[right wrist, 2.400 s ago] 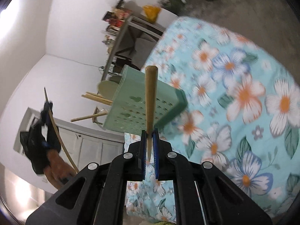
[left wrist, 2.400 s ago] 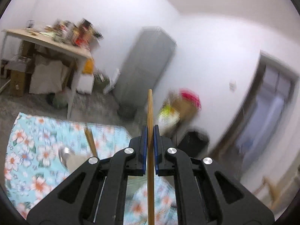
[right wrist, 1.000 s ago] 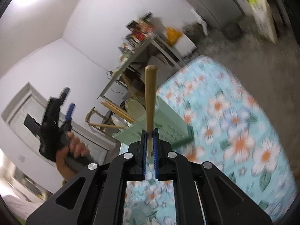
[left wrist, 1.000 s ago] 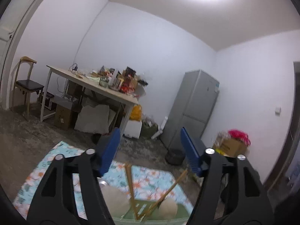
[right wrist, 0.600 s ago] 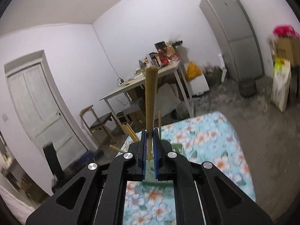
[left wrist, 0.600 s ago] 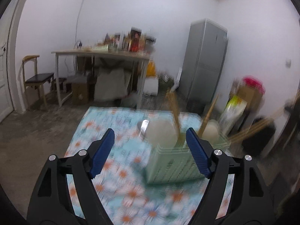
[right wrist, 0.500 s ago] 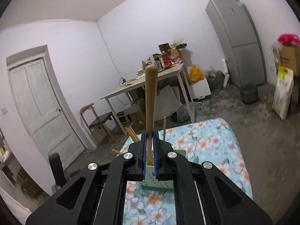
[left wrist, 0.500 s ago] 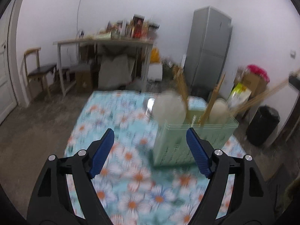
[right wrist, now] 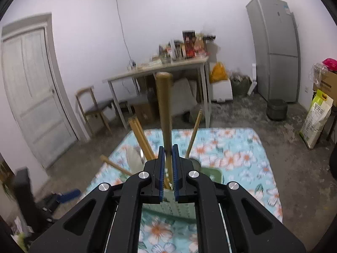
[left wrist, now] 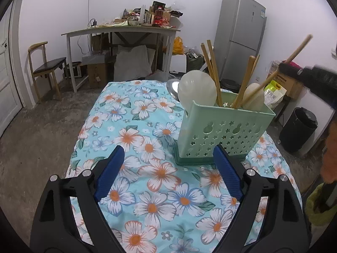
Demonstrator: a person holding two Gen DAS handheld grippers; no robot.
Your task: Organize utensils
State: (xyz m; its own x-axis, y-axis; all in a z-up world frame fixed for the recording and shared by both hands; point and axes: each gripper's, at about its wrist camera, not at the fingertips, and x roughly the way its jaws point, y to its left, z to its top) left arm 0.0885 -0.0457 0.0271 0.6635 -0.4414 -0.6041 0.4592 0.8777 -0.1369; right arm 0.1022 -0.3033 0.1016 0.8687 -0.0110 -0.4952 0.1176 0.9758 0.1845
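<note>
A: Item one, green utensil holder (left wrist: 223,130)?
B: Right of centre on the floral tabletop (left wrist: 130,139); wooden handles and pale spoons upright inside.
A: Left gripper (left wrist: 168,172)?
B: Fingers (left wrist: 108,170) wide, just been opening, nothing between.
A: Right gripper (right wrist: 167,168)?
B: Fingers narrow, clamping a wooden handle (right wrist: 164,109), mid-frame above the holder.

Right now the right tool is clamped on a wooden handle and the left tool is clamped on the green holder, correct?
Not quite. The left tool is open and holds nothing, short of the green holder, as the left wrist view shows. The right tool does clamp the wooden handle.
</note>
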